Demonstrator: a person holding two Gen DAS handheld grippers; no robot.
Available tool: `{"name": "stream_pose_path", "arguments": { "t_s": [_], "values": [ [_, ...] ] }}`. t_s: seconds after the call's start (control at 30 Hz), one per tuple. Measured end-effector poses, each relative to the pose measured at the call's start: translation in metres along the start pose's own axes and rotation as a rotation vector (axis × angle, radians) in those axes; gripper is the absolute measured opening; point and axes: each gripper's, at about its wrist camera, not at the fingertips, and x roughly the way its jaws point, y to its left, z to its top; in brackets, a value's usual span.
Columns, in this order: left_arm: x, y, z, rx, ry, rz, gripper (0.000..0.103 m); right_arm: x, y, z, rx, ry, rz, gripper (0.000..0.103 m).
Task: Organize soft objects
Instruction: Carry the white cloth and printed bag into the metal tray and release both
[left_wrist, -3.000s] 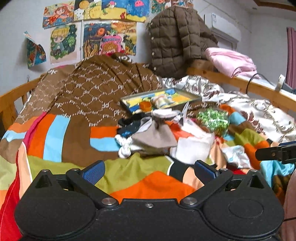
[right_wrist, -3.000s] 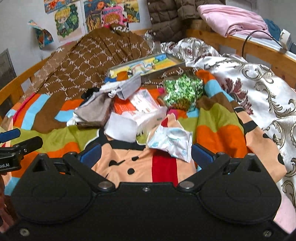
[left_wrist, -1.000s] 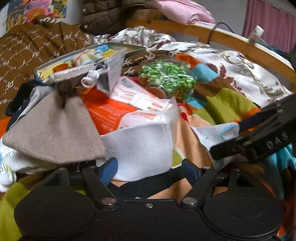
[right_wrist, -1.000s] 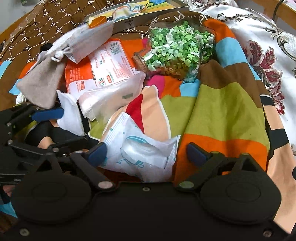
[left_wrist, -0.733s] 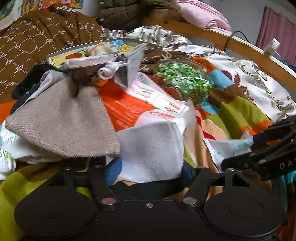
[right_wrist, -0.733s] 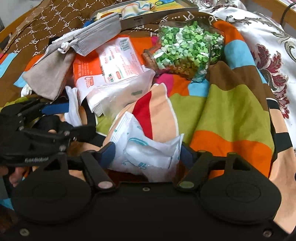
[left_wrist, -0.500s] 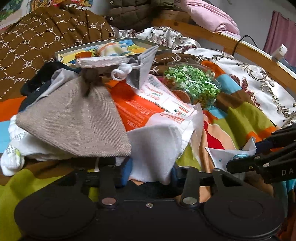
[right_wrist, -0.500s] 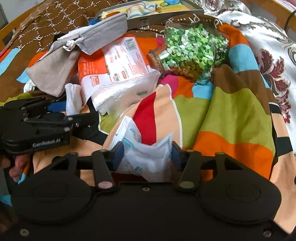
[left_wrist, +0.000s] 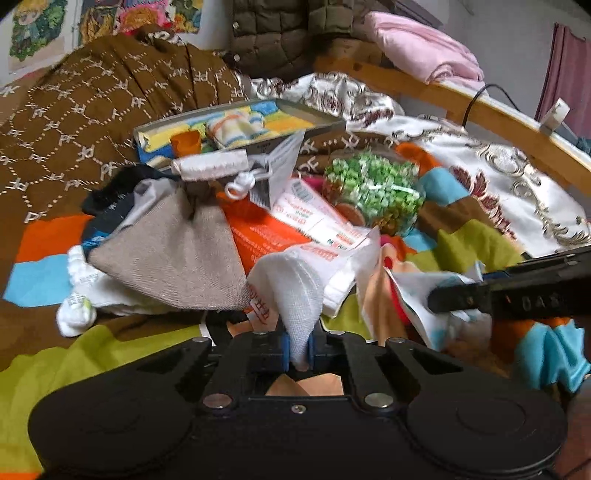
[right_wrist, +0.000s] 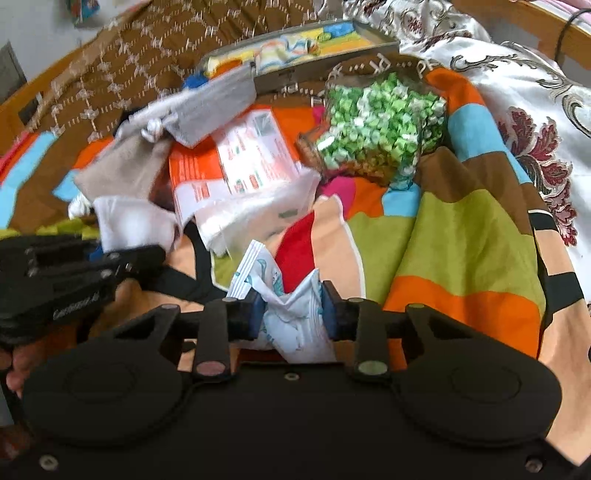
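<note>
A bed fills both views, spread with a patchwork blanket (left_wrist: 66, 343) in orange, green, blue and brown blocks, a brown quilt (left_wrist: 92, 103) stitched in pale diamonds behind it, and a silky white floral cover (right_wrist: 524, 96) to the right. A wooden rail (left_wrist: 461, 99) runs along the far side, carrying a puffy brown jacket (left_wrist: 280, 33) and folded pink cloth (left_wrist: 421, 51).

Three seconds ago both grippers hung wide open, well back from the heap. Since then they have moved in and closed. The left gripper (left_wrist: 297, 345) is now pressed together on a corner of the white cloth (left_wrist: 295, 291), a coarse woven piece that rises in a tent from the blue pads. The right gripper (right_wrist: 293, 314) pinches the wipe packet (right_wrist: 291, 314), a crinkled white plastic pouch with blue print, bunched between its fingers and lifted off the blanket.

Just behind the white cloth lies a stiff orange packet (left_wrist: 269, 229), partly covered by it. To its left a beige knit pouch (left_wrist: 173, 254) sags over dark clothes and a white sock (left_wrist: 75, 310). A grey drawstring bag (right_wrist: 207, 103) lies on top, its cord knotted. A clear jar (right_wrist: 373, 125) of green and white paper stars lies on its side to the right. Farthest back sits a shallow metal tray (left_wrist: 236, 125) holding striped cloth and an orange cap. Each gripper shows as a black bar at the edge of the other's view.
</note>
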Motion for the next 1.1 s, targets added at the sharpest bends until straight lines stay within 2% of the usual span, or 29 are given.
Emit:
{"name": "stream_pose_path", "arguments": {
  "t_s": [0.13, 0.3, 0.47, 0.63, 0.8, 0.93, 1.1],
  "values": [
    [-0.023, -0.004, -0.001, -0.058, -0.039, 0.003, 0.009, -0.017, -0.003, 0.001, 0.035, -0.086, 0.07, 0.024],
    [-0.052, -0.018, -0.001, -0.055, -0.118, 0.026, 0.009, -0.034, 0.0, 0.002, 0.034, -0.169, 0.113, 0.024],
    [-0.073, -0.028, 0.007, -0.04, -0.185, 0.039, 0.009, -0.052, 0.003, 0.002, 0.037, -0.265, 0.141, 0.024],
    [-0.089, -0.03, 0.02, -0.076, -0.252, 0.014, 0.009, -0.074, 0.005, 0.003, 0.017, -0.4, 0.138, 0.024],
    [-0.094, -0.027, 0.033, -0.095, -0.274, 0.034, 0.009, -0.087, 0.003, 0.008, 0.039, -0.493, 0.154, 0.024],
    [-0.093, -0.019, 0.05, -0.15, -0.271, 0.042, 0.009, -0.093, 0.0, 0.011, 0.06, -0.538, 0.166, 0.024],
    [-0.087, -0.02, 0.082, -0.114, -0.271, 0.083, 0.009, -0.101, -0.005, 0.017, 0.081, -0.602, 0.177, 0.024]
  ]
}}
